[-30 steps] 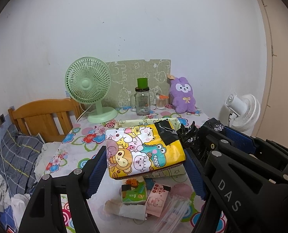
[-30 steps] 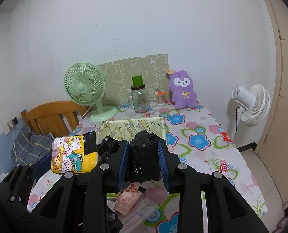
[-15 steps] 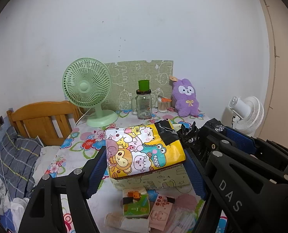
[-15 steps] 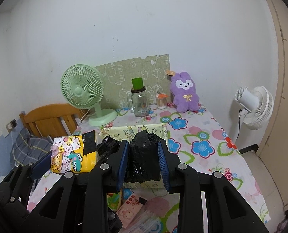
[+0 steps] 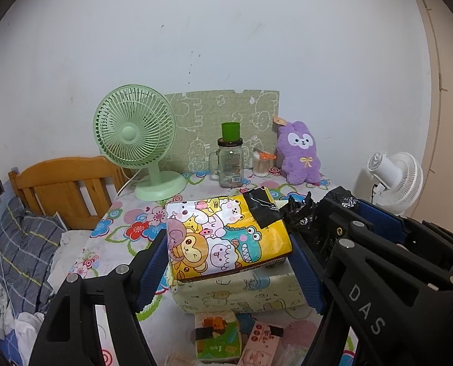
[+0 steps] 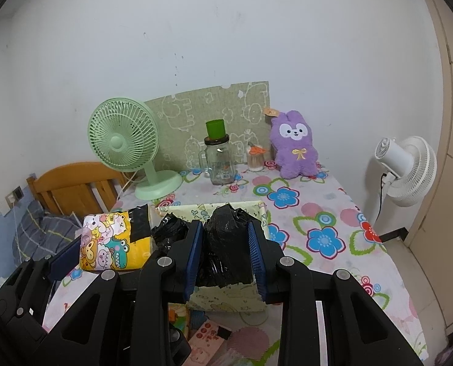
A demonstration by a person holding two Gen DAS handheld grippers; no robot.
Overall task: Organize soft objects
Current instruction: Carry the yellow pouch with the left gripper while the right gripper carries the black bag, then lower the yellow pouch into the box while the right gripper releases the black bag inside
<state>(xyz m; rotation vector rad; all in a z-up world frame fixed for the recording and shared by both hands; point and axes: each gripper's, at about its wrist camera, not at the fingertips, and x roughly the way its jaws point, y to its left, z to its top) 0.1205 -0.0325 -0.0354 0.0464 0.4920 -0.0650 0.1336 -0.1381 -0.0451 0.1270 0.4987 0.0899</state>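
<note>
Your left hand-held gripper (image 5: pixel 229 262) clamps the yellow cartoon-printed soft pack (image 5: pixel 226 238) above the pale yellow fabric box (image 5: pixel 241 292); your right hand-held gripper (image 6: pixel 225 254) pinches the crumpled black plastic bag (image 6: pixel 226 244).

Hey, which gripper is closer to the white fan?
Right. The right gripper, holding the black bag, is on the white fan's side; the left gripper, holding the yellow pack, is farther away.

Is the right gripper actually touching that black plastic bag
Touching. In the right wrist view, the right gripper has both blue pads pressed against the sides of the black plastic bag, squeezing it between them.
</note>
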